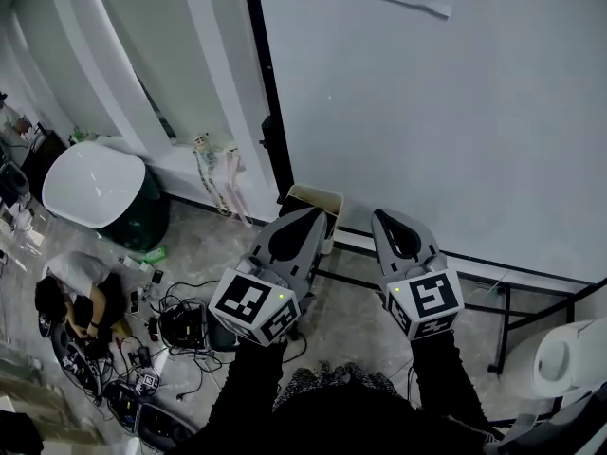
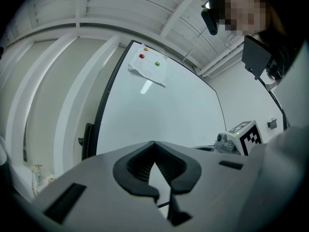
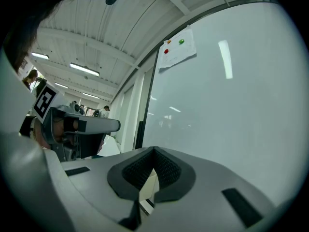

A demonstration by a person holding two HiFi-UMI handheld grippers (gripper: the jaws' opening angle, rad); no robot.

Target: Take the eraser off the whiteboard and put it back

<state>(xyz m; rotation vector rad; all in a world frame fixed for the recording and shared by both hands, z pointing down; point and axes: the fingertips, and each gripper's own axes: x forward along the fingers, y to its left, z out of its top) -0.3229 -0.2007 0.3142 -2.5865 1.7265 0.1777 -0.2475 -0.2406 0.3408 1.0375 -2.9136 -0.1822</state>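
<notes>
Ahead of left gripper point(image 1: 318, 212) and right gripper point(image 1: 379, 215), both closed empty, stands the whiteboard point(image 1: 455, 112); no eraser shows (likely light, soft-faced; pinch its stiff sides).

- No word, number or brand name was legible anywhere.
- The left cube point(image 1: 254, 307), on the left gripper point(image 1: 316, 213), bore black-and-white square code markers without letters.
- The right cube point(image 1: 427, 301), on the right gripper point(image 1: 380, 216), bore likewise.
- The paper sheet point(image 2: 148, 69) on the whiteboard point(image 2: 169, 115) showed no readable print.
</notes>
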